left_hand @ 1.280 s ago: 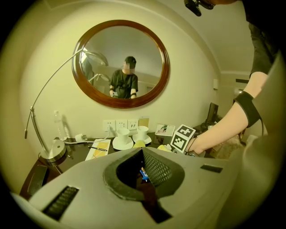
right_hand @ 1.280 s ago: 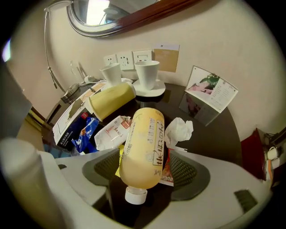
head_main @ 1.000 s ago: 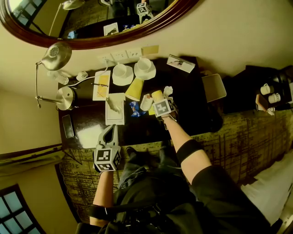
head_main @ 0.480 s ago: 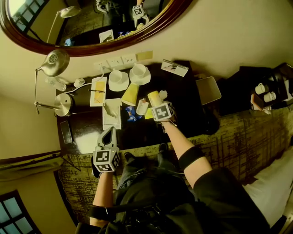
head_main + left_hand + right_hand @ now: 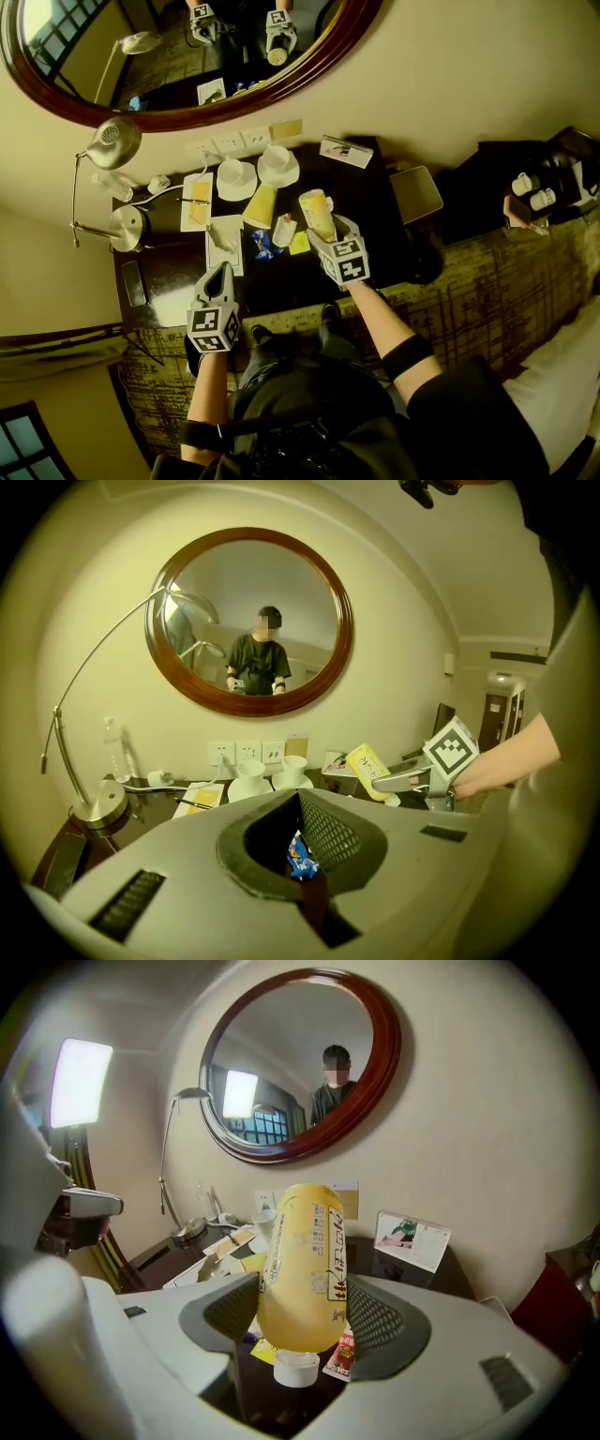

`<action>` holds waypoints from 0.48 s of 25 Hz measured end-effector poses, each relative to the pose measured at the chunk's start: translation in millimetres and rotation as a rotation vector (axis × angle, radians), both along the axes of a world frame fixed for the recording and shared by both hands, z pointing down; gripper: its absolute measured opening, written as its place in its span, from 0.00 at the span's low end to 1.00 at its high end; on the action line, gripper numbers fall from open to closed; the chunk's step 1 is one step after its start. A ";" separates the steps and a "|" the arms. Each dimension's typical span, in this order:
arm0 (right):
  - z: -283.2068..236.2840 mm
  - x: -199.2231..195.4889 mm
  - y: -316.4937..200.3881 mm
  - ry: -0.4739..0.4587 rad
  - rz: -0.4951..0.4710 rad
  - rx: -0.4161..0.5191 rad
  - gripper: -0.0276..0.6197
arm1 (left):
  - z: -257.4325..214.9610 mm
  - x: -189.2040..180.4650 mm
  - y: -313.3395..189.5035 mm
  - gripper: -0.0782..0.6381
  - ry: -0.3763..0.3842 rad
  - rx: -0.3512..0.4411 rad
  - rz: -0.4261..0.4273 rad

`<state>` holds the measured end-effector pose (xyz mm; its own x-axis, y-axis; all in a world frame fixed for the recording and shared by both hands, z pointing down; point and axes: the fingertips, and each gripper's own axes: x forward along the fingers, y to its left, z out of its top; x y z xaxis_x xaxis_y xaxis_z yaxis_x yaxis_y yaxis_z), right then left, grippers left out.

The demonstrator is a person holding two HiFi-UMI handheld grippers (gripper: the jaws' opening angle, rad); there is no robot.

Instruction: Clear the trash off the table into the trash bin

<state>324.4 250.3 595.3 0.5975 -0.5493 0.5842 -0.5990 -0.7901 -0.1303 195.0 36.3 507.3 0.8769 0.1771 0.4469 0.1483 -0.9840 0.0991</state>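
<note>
My right gripper holds a yellow plastic bottle above the dark table. In the right gripper view the bottle sits between the wide-set pads, white cap toward the camera. My left gripper hangs at the table's near edge, shut and empty. On the table lie a blue wrapper, a small white bottle, a yellow paper cup and a yellow note. From the left gripper view the blue wrapper shows past the shut jaws, and the right gripper carries the bottle.
Two white cups on saucers stand at the back by the wall sockets. A desk lamp, papers, a phone and a card are on the table. A pale square container sits at its right end.
The right gripper has lifted the yellow bottle off the table and drawn it toward the near edge, tilting it. The left gripper has stayed in place.
</note>
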 end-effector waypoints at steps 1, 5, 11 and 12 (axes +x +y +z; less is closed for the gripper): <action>-9.8 -4.0 3.1 0.028 0.005 0.026 0.50 | -1.7 1.3 0.3 0.11 0.005 -0.005 -0.003; -34.8 -17.5 19.1 0.099 0.038 0.084 0.50 | -1.4 4.2 2.8 0.11 0.005 -0.010 0.006; -50.5 -34.8 34.2 0.155 0.033 0.078 0.50 | 1.3 7.9 2.9 0.11 0.006 -0.013 -0.001; -50.6 -36.4 35.6 0.155 0.034 0.076 0.50 | 0.8 8.2 3.1 0.11 0.007 -0.012 -0.002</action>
<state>288.0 285.9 544.7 0.6962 -0.5664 0.4411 -0.5898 -0.8015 -0.0982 203.1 39.4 508.1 0.8802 0.1805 0.4389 0.1466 -0.9830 0.1102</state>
